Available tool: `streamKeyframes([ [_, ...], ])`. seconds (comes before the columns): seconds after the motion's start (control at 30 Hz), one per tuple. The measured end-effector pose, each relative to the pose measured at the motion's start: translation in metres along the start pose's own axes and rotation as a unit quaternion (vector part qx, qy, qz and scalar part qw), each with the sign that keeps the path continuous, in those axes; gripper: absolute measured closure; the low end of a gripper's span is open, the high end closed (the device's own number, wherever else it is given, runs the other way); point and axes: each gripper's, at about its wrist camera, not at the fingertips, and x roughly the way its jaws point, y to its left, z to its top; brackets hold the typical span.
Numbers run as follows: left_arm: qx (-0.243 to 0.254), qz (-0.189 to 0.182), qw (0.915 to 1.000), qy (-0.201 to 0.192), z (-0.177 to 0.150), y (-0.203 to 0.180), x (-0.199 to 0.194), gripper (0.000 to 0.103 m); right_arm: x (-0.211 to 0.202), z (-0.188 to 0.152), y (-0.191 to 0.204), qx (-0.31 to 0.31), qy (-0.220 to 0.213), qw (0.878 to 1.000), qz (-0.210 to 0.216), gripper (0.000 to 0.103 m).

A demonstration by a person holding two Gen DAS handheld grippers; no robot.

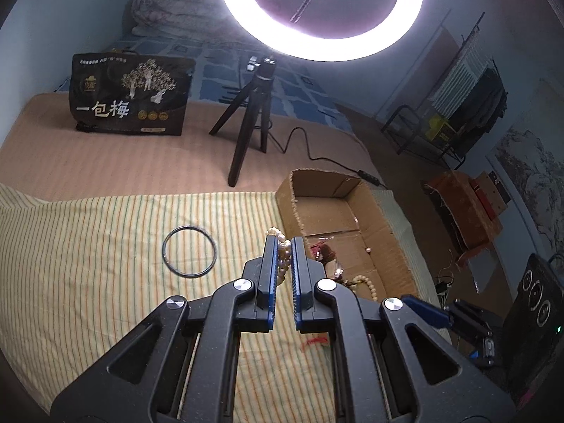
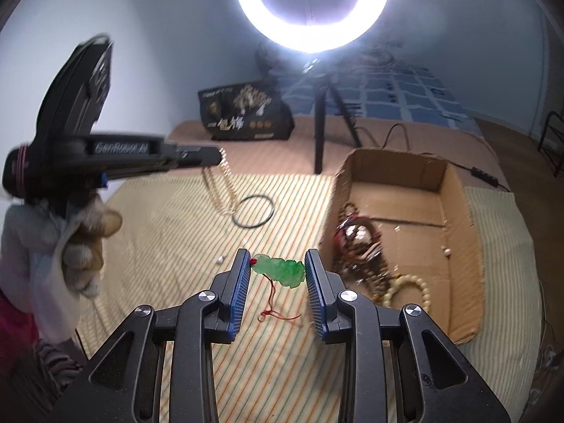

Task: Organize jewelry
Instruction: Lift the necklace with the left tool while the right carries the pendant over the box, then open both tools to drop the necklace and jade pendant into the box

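Two blue-padded fingers of the left gripper point(image 1: 284, 243) are clamped on a strand of cream pearl beads point(image 1: 284, 254), which fills the narrow gap between the pads and pokes out past the tips. Left of the tips a thin dark ring bangle point(image 1: 189, 251) lies flat on the yellow striped cloth point(image 1: 105, 246), well apart, with bare cloth around it. Just right of the fingers stands the open brown cardboard box point(image 1: 338, 218), its near wall close beside them.

From the right wrist, the right gripper point(image 2: 277, 259) holds a green carved jade pendant point(image 2: 280, 269) crosswise between its pads, jaws partly apart, a red cord point(image 2: 278, 312) dangling below. The box's left wall is just right of the fingers; other bead jewelry point(image 2: 356, 243) lies inside.
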Motion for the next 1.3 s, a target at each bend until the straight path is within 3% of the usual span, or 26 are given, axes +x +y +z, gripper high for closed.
streamKeyframes([
  [0.47,0.026,-0.037,0.9989,-0.006,0.002,-0.04,0.001,0.098,-0.038,0.03,-0.048,0.051,-0.063,0.996,-0.038,0.073],
  [0.93,0.054,-0.073,0.9957,0.018,-0.003,-0.088,0.034,0.098,-0.028,0.042,-0.087,0.062,-0.054,0.993,-0.089,0.073],
  [1.3,0.067,-0.066,0.9947,0.04,-0.014,-0.104,0.059,0.098,-0.012,0.049,-0.113,0.078,-0.035,0.991,-0.106,0.073],
])
